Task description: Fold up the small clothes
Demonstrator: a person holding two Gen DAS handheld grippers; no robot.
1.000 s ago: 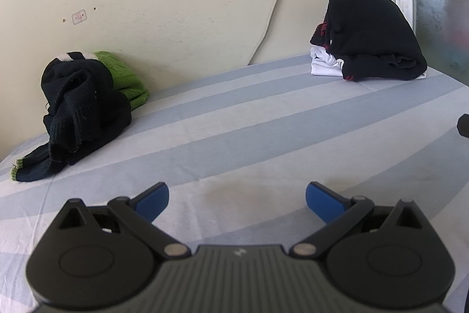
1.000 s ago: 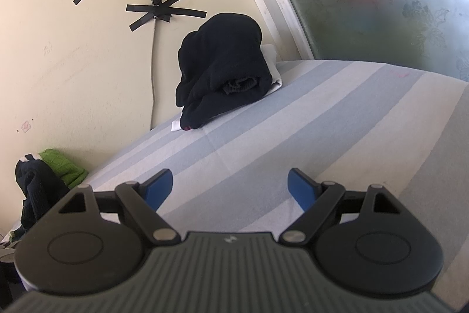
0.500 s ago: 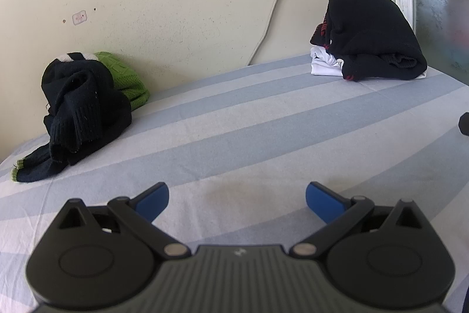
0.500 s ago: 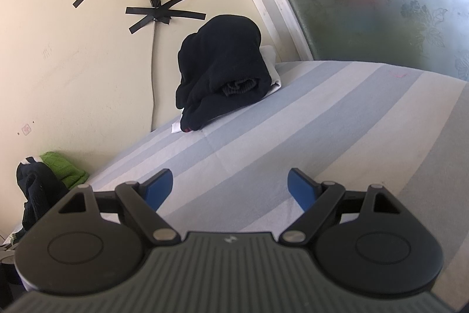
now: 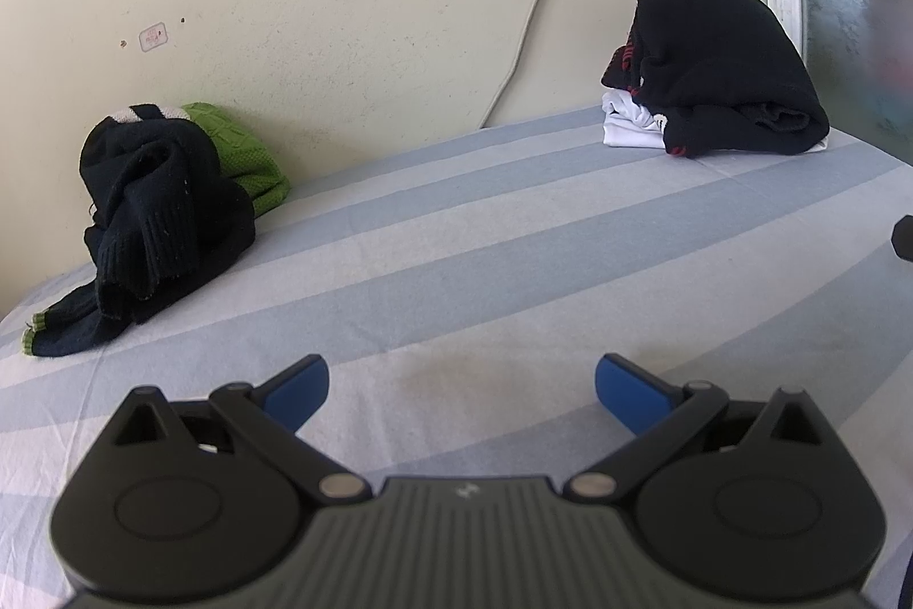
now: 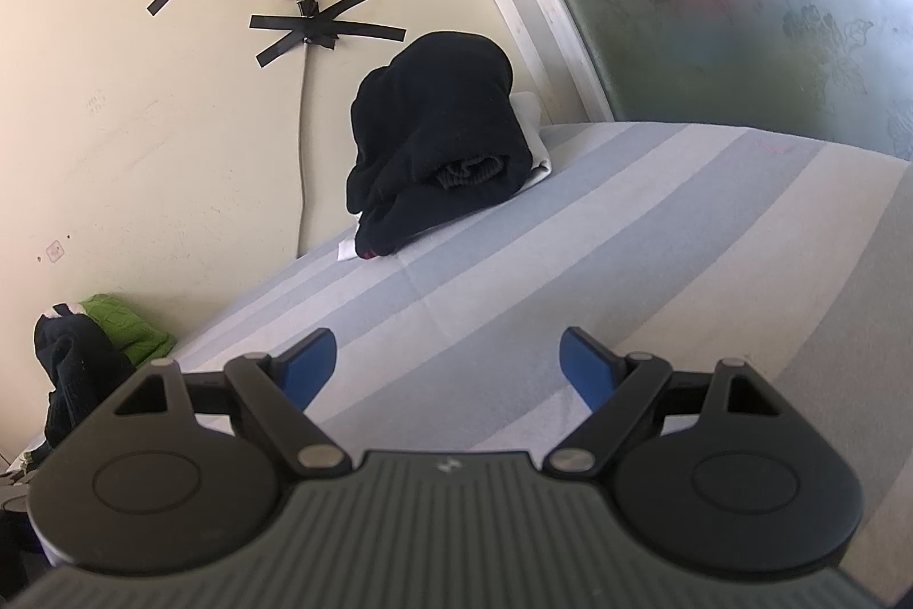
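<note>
Against a cream wall, the striped sheet [image 5: 456, 232] keeps its middle bare as working room: unfolded clothes [image 5: 154, 221] heaped at ten o'clock, folded stack [image 5: 724, 78] at one o'clock, while left gripper [image 5: 461, 383] and right gripper [image 6: 448, 361] hover above, jaws apart, empty.

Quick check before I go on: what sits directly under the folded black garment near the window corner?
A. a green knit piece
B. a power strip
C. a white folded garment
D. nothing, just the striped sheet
C: a white folded garment pokes out from beneath the folded black garment, its edge also visible in the right wrist view; the green knit piece lies in the other pile.
</note>
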